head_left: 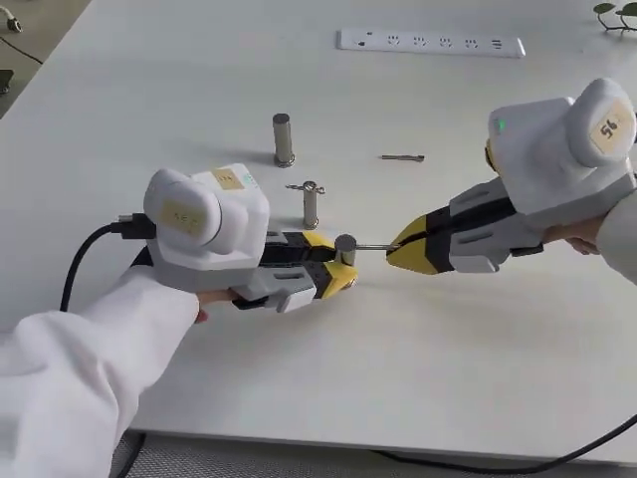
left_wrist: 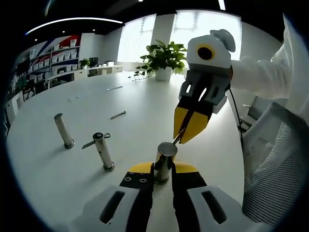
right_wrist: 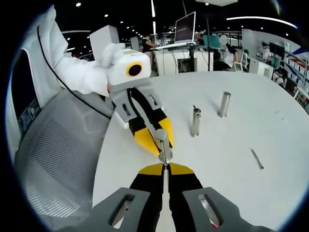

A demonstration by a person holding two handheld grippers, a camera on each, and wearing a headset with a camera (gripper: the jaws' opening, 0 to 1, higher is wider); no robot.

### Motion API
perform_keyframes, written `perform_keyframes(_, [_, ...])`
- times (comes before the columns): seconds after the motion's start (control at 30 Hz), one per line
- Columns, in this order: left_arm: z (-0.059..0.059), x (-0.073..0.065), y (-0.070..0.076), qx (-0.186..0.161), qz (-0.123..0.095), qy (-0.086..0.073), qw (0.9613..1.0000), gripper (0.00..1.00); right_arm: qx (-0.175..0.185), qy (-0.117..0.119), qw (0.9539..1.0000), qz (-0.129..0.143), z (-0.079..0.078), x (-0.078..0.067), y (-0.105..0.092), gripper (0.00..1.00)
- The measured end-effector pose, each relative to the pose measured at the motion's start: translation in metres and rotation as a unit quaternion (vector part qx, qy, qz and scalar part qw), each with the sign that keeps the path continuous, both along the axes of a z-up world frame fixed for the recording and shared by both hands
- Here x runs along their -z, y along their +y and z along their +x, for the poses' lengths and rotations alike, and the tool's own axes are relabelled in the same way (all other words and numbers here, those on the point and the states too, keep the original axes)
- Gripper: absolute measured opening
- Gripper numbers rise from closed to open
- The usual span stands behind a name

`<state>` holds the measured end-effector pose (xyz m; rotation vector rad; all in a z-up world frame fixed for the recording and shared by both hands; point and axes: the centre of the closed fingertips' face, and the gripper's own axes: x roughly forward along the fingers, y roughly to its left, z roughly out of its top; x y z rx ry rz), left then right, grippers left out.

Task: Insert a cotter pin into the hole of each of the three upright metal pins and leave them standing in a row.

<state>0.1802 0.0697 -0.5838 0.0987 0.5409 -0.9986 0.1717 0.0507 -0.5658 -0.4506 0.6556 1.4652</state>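
Three metal pins stand upright on the white table. My left gripper is shut on the nearest pin, which stands between its yellow jaws. My right gripper is shut on a cotter pin, held level with its tip at the top of that pin. In the right gripper view the cotter pin reaches from the jaws to the pin. The middle pin has a cotter pin through its top. The far pin is bare.
A loose cotter pin lies on the table to the right of the far pin. A white power strip lies along the back. Black cables hang off the near edge. A potted plant stands at the table's far end.
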Motion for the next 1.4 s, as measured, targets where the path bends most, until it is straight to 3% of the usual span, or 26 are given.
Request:
perform_keyframes(0.23, [0.001, 0.001, 0.0, 0.003, -0.001, 0.002, 1.0, 0.12, -0.029, -0.011, 0.9995, -0.012, 0.001, 0.001, 0.01, 0.0])
perform_keyframes(0.67, [0.003, 0.001, -0.001, 0.01, 0.0, 0.002, 1.0, 0.12, -0.049, -0.019, 0.9984, -0.02, 0.003, 0.004, 0.018, 0.0])
perform_keyframes(0.77, [0.003, 0.001, -0.001, 0.011, 0.001, 0.002, 0.9999, 0.12, -0.09, -0.056, 0.9939, -0.029, 0.004, 0.004, 0.02, 0.0])
perform_keyframes(1.03, [0.004, 0.001, -0.001, 0.016, 0.004, 0.001, 0.9999, 0.12, -0.125, -0.066, 0.9887, -0.049, 0.004, 0.005, 0.023, 0.0])
perform_keyframes(1.4, [0.004, 0.001, -0.002, 0.019, 0.007, -0.001, 0.9998, 0.12, -0.139, -0.071, 0.9861, -0.057, 0.006, 0.006, 0.024, 0.0])
